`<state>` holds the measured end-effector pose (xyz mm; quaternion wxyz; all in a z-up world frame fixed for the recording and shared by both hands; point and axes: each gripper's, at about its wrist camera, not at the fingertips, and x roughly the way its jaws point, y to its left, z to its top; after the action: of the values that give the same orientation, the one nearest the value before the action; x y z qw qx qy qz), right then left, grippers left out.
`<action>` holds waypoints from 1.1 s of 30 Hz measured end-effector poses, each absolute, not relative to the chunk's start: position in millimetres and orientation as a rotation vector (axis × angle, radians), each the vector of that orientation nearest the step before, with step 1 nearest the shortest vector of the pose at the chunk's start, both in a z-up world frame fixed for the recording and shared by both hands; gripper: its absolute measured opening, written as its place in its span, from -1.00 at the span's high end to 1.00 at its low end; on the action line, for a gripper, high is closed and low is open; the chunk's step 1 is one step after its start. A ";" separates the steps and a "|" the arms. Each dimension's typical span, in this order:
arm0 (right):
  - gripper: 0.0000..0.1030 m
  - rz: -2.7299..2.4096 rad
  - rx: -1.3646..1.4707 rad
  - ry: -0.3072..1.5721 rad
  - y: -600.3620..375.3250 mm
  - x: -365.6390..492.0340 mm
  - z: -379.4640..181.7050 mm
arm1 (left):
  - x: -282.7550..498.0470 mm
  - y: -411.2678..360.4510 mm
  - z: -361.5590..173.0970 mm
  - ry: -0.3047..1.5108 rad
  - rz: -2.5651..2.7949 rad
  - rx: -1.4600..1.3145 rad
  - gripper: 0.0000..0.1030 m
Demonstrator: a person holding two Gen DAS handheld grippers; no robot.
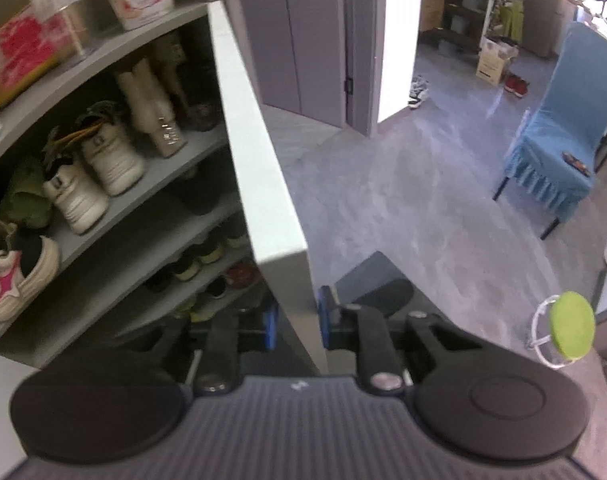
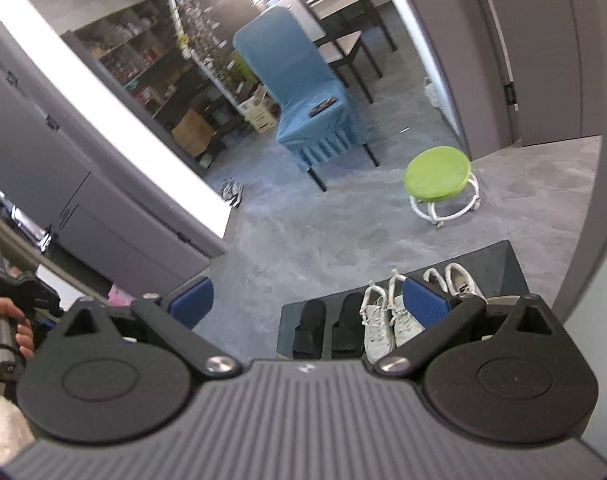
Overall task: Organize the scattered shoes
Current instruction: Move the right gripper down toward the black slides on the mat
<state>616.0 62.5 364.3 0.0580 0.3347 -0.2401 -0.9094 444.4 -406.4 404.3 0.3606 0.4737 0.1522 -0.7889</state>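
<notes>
Left gripper (image 1: pixel 296 326) pinched on the cabinet door (image 1: pixel 259 152) at its lower edge, shelves of shoes (image 1: pixel 103 168) exposed beside it, right gripper (image 2: pixel 309 304) held spread wide and empty, white sneakers (image 2: pixel 387 320) and black slippers (image 2: pixel 327 330) lined on the dark mat (image 2: pixel 495 258) (bare grey floor (image 2: pixel 303 232) left open beyond).

On the dark mat (image 2: pixel 499 256), lower right of the right wrist view: two black slippers (image 2: pixel 327 326), two white sneakers (image 2: pixel 387 316), two more pale sneakers (image 2: pixel 455 280). One green stool (image 2: pixel 437 174), one blue-covered chair (image 2: pixel 303 92). Left wrist view, left side: two cream sneakers (image 1: pixel 99 172) on a cabinet shelf (image 1: pixel 175 168).
</notes>
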 end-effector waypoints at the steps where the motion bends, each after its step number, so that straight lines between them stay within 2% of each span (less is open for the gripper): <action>1: -1.00 -2.767 1.011 -0.737 64.9 618.9 363.7 | 437.1 -405.9 405.1 0.416 -2.027 1.219 0.57; 9: -1.00 -2.845 1.001 -0.749 82.2 632.6 362.0 | 402.6 -397.6 403.7 0.461 -2.047 1.230 0.53; 17: -1.00 -2.811 1.067 -0.574 76.1 613.7 366.8 | 389.6 -390.6 398.1 0.447 -2.097 1.220 0.50; 19: -1.00 -2.784 1.085 -0.526 72.5 606.3 367.1 | 392.9 -389.0 396.2 0.451 -2.130 1.219 0.41; 21: -1.00 -2.746 1.107 -0.472 66.6 596.8 367.7 | 397.0 -387.8 396.0 0.451 -2.144 1.217 0.45; 24: -1.00 -2.651 1.147 -0.385 51.2 578.1 366.0 | 423.8 -385.1 393.7 0.500 -2.168 1.179 0.45; 29: -1.00 -2.479 1.189 -0.178 12.9 547.4 360.1 | 481.8 -378.0 386.9 0.454 -2.198 1.154 0.43; 33: -1.00 -2.389 1.211 -0.039 -27.9 531.0 349.5 | 527.3 -387.2 373.9 0.463 -2.147 1.162 0.27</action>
<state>531.0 -27.9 349.5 0.2295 0.4402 -0.0143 -0.8680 527.3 -387.2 373.9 0.3226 0.4426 0.1764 -0.8179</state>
